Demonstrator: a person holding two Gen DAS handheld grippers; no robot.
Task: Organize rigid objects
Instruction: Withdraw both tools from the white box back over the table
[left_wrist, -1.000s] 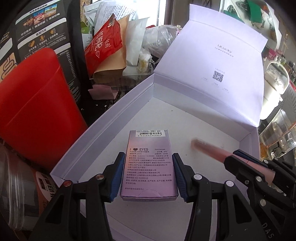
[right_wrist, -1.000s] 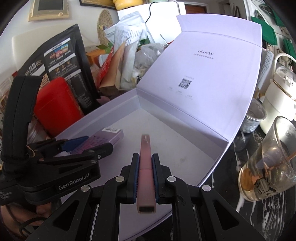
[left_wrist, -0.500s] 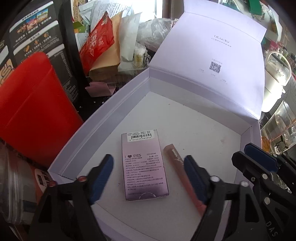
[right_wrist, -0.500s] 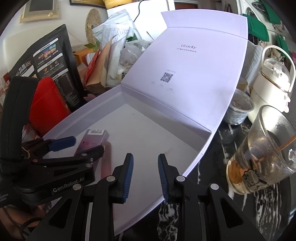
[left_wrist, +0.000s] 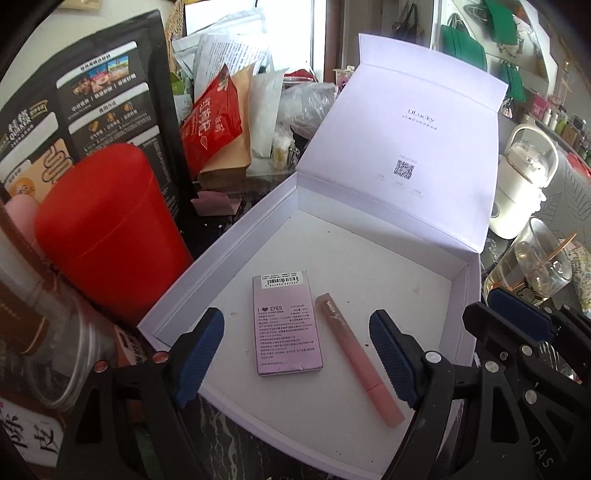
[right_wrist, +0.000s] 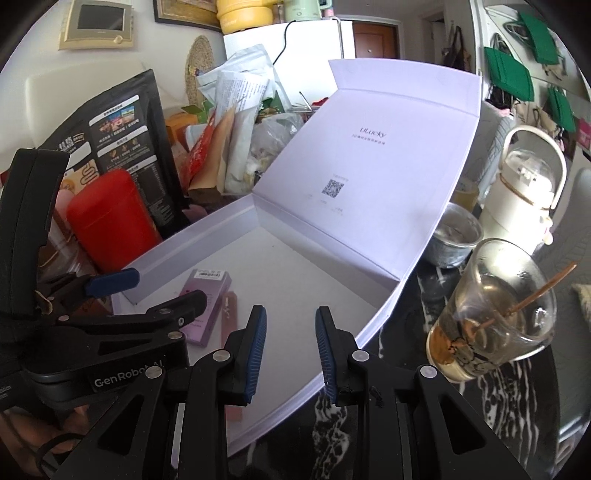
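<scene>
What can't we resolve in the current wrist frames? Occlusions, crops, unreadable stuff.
- Pink tube, right wrist view: its near half is hidden behind the right gripper finger.
- Purple carton, left wrist view: the fine print is too small to read; in the right view the left gripper covers part of it.
- White box, left wrist view: its near corner is cut off by the frame edge and gripper bodies.

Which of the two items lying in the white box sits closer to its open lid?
The lilac "I love EYES" carton: its barcode end reaches further toward the lid of the white box than the pink tube beside it.
</scene>
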